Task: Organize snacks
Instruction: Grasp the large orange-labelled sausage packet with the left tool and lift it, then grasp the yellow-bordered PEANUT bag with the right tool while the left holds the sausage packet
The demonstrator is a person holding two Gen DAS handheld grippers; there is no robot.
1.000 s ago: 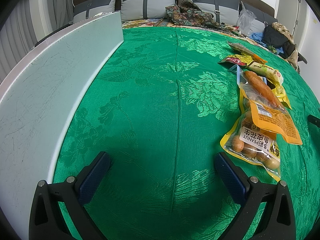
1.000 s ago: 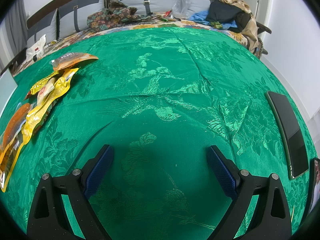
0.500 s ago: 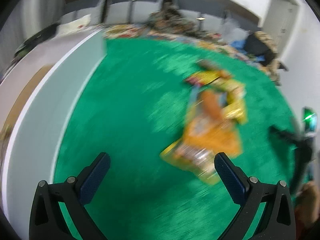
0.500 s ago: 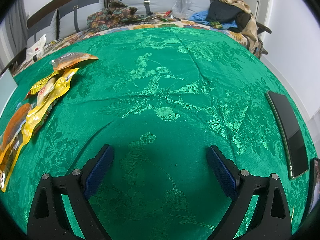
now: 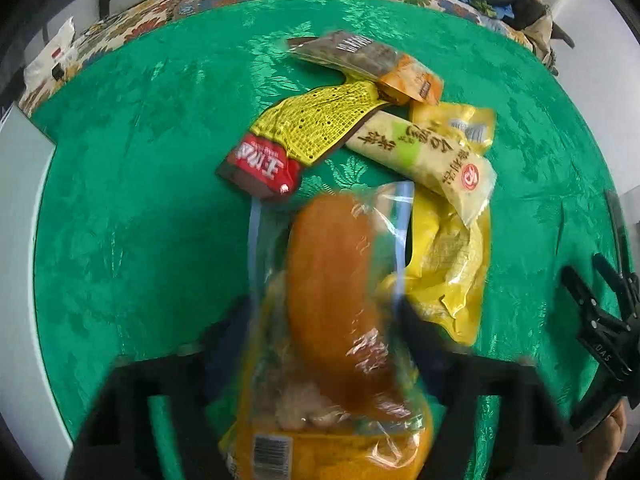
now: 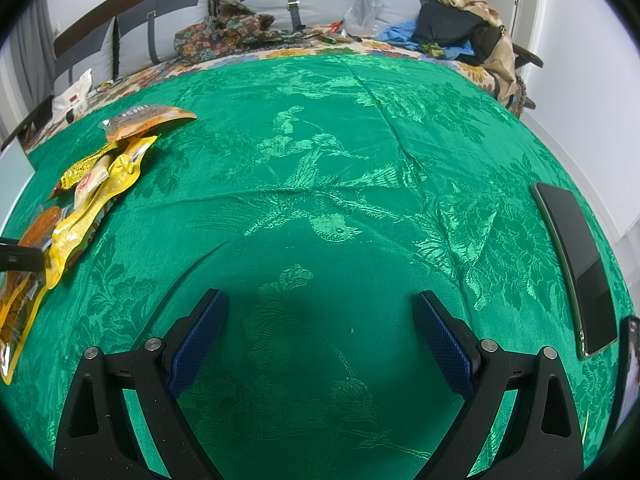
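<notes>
Left wrist view: the clear-wrapped sausage pack (image 5: 332,304) fills the lower centre of the frame, directly between the fingers of the left tongs (image 5: 326,320). Its long axis runs bottom to top of the frame, i.e. along the tongs' pointing line, so the fingers bracket its narrow width. The left tongs have just been closing with the pack between them; motion blur hides the pads, so contact or a clamp cannot be confirmed. The remaining snacks lie just beyond, upper centre: a red-and-yellow packet (image 5: 304,140), a pale stick pack (image 5: 424,152) and a yellow pouch (image 5: 452,272), partly overlapping on the green table (image 5: 132,208). The right tongs (image 6: 320,340) stand wide apart over bare cloth at lower centre of their view, nothing between them, with the snack pile at far left; the left hand is clearly the nearer one. Versus the earlier frames: the left tongs then sat spread over empty cloth with the snacks off at right; the right view is unchanged.
</notes>
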